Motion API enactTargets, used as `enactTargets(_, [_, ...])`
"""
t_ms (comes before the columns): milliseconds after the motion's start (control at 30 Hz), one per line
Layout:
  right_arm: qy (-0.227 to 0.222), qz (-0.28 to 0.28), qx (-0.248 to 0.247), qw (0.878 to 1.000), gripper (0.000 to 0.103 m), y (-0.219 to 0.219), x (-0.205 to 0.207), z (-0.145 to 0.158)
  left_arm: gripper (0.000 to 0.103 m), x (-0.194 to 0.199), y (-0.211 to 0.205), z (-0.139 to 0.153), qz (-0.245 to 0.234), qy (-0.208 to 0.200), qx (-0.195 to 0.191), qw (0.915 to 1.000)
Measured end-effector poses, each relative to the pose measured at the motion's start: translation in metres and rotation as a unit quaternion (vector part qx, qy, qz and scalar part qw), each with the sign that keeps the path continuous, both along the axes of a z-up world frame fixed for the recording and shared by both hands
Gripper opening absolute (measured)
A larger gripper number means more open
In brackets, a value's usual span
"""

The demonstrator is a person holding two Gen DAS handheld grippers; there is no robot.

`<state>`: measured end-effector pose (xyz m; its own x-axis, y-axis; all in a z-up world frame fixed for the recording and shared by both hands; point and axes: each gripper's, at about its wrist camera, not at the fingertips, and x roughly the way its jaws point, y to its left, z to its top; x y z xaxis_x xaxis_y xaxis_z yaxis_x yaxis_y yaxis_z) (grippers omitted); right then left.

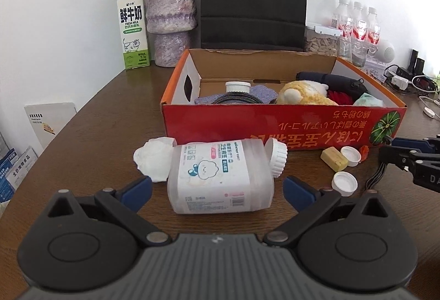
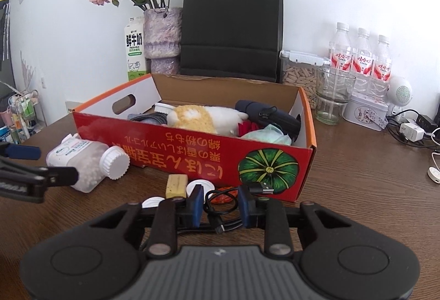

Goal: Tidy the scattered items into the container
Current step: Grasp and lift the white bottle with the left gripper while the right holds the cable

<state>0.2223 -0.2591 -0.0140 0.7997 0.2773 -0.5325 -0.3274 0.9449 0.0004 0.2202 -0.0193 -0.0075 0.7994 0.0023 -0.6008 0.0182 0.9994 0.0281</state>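
Right wrist view — black cable coiled between the right tool's pads.

Glossy printed cardboard box on matt wood-grain table; frosted plastic jar.

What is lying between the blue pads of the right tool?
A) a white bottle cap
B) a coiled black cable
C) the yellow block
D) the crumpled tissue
B: in the right wrist view, the coiled black cable sits between the blue pads of the right tool.
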Motion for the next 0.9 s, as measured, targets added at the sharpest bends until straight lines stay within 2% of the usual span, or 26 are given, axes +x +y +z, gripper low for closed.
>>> enactTargets(100, [0.001, -0.001, 0.002, 1.0, 0.025, -0.002, 0.0, 0.0, 0.103, 0.012, -0.002, -0.005, 0.005, 0.003, 0.008, 1.0])
enactTargets(300, [-0.001, 0.003, 0.007, 1.0, 0.025, -0.002, -0.003, 0.001, 0.103, 0.018, 0.005, -0.016, 0.018, 0.001, -0.005, 0.9998])
enactTargets(500, [0.002, 0.012, 0.005, 1.0, 0.025, 0.002, -0.004, 0.0, 0.103, 0.014, 0.003, -0.014, -0.002, -0.023, -0.014, 0.9996])
enactTargets(567, [0.002, 0.012, 0.003, 1.0, 0.025, 0.003, -0.004, -0.001, 0.098, 0.011, -0.001, -0.014, -0.007, -0.026, -0.007, 0.9996])
enactTargets(600, [0.001, 0.013, 0.004, 1.0, 0.025, 0.003, -0.005, -0.001, 0.088, 0.011, -0.003, -0.014, -0.009, -0.026, -0.003, 0.9996])
enactTargets(633, [0.001, 0.013, 0.003, 1.0, 0.025, 0.003, -0.005, -0.001, 0.085, 0.011, -0.004, -0.015, -0.007, -0.025, 0.001, 0.9996])
enactTargets(900, [-0.005, 0.015, 0.0, 1.0, 0.025, 0.005, -0.009, 0.001, 0.084, -0.004, -0.01, -0.016, -0.01, -0.047, 0.006, 0.9988])
